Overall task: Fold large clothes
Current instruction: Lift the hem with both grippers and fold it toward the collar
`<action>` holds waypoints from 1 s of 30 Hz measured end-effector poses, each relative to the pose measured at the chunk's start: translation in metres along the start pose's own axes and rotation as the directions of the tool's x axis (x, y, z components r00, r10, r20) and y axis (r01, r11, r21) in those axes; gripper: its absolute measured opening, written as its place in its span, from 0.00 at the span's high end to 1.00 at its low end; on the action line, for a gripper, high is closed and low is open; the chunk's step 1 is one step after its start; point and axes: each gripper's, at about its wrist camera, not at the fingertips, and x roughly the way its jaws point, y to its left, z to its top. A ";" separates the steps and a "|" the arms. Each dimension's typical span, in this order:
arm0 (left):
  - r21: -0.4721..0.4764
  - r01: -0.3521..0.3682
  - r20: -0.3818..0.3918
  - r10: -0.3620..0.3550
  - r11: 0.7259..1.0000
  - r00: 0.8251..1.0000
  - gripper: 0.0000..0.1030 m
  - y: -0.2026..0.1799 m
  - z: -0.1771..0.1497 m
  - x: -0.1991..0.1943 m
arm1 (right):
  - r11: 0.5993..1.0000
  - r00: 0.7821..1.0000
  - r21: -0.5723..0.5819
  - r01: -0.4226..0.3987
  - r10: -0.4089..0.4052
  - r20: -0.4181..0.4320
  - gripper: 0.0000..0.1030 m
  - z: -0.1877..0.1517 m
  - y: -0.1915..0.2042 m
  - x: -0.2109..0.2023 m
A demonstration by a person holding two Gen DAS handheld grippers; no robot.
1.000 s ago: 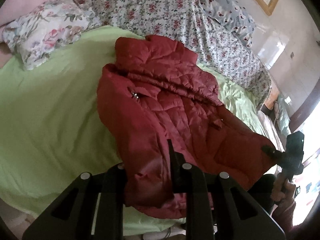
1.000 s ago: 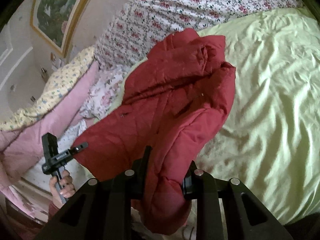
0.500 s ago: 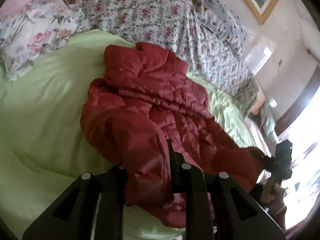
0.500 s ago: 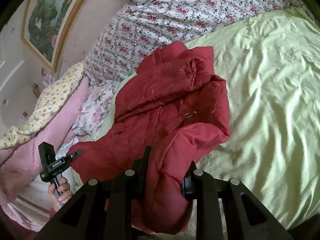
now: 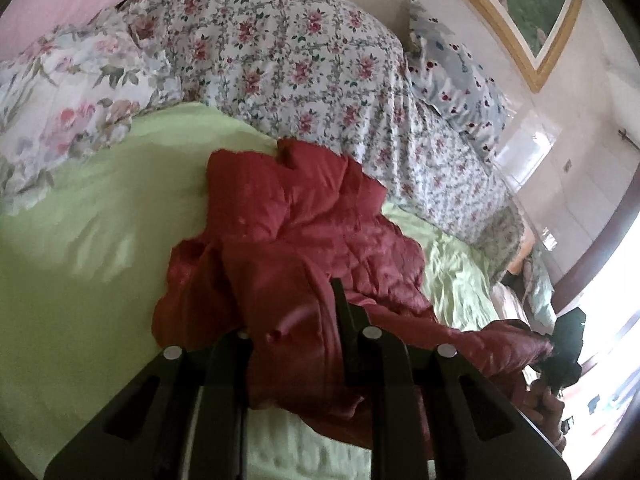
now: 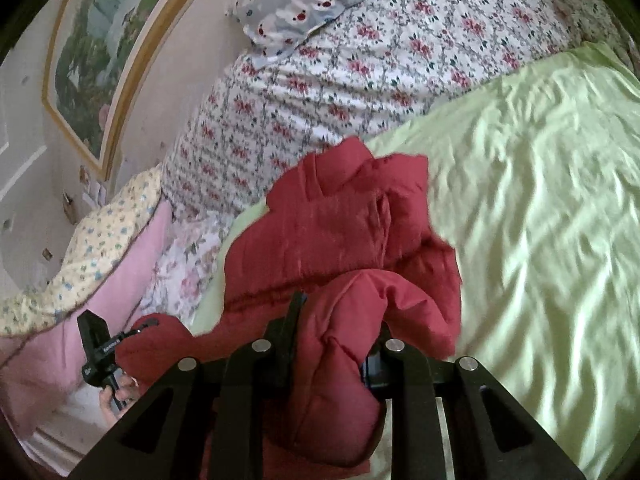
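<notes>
While both grippers clamp the hem: fold of the red quilted jacket is under way.
Grip: left gripper and right gripper each pinch a bunched lower edge.
Jacket: upper part lies on the green sheet.
Next: likely carry the hem toward the collar, evenly.
Room: floral duvet, framed painting.

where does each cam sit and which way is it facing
Left wrist: sits on the left tool, facing along it over the red jacket toward the floral quilt; the right tool shows at the right edge.
Right wrist: sits on the right tool, facing the same way; the left tool shows at the left.
Shared: jacket, quilt, green sheet.
</notes>
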 end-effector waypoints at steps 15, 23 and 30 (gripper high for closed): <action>-0.011 -0.071 0.003 0.071 0.997 0.997 0.83 0.000 0.045 0.054 | 1.000 0.999 0.017 0.012 -0.012 0.030 0.80 0.053 -0.011 0.054; -0.026 -0.141 -0.007 0.141 0.990 0.990 0.81 0.014 0.078 0.100 | 0.997 0.997 0.058 0.055 -0.058 0.055 0.79 0.082 -0.024 0.094; -0.017 -0.172 -0.024 0.172 0.985 0.985 0.80 0.024 0.101 0.136 | 0.993 0.993 0.073 0.098 -0.102 0.060 0.79 0.106 -0.032 0.129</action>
